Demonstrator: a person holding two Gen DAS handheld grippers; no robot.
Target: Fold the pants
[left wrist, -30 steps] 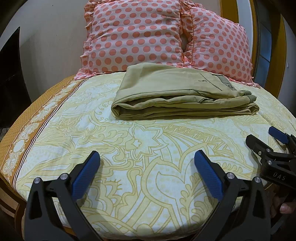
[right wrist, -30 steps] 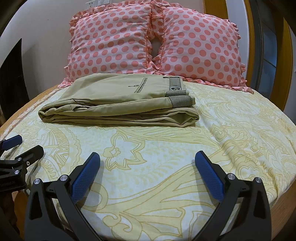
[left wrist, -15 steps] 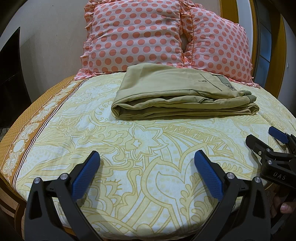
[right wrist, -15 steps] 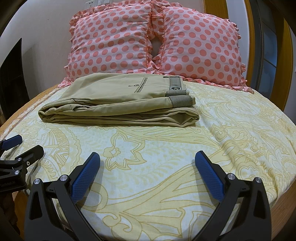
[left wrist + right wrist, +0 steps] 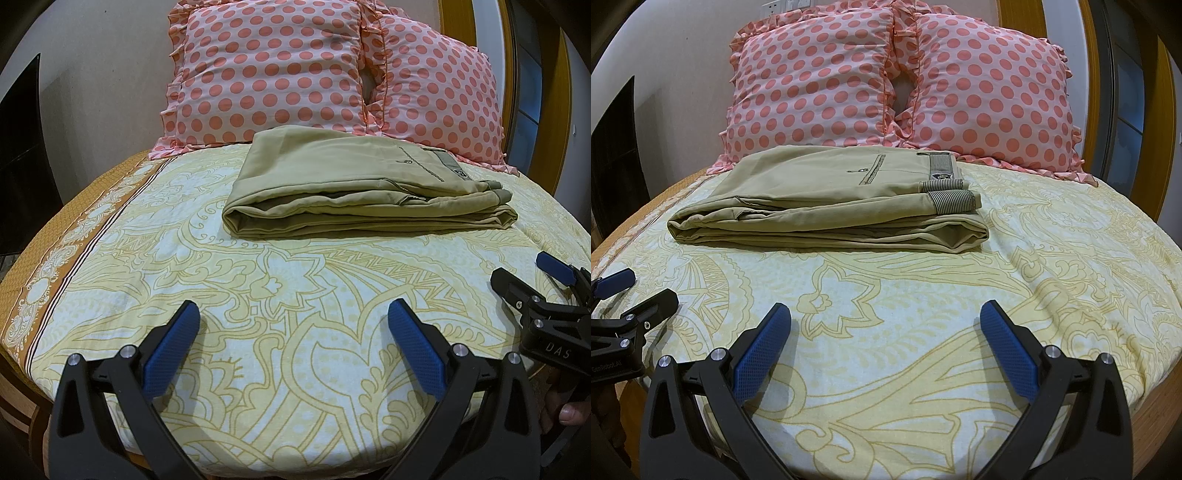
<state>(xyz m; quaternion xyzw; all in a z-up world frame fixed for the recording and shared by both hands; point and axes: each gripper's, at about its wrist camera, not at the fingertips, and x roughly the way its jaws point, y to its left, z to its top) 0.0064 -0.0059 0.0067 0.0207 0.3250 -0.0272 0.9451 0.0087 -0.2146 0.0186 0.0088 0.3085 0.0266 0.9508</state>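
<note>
On patterned bedsheet (image 5: 295, 295): folded pants (image 5: 362, 192).

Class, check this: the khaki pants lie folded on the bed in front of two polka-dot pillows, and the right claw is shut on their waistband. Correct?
Not quite. The right claw is open and holds nothing, well short of the pants, as the right wrist view shows. The pants do lie folded on the bed in front of the pillows.
</note>
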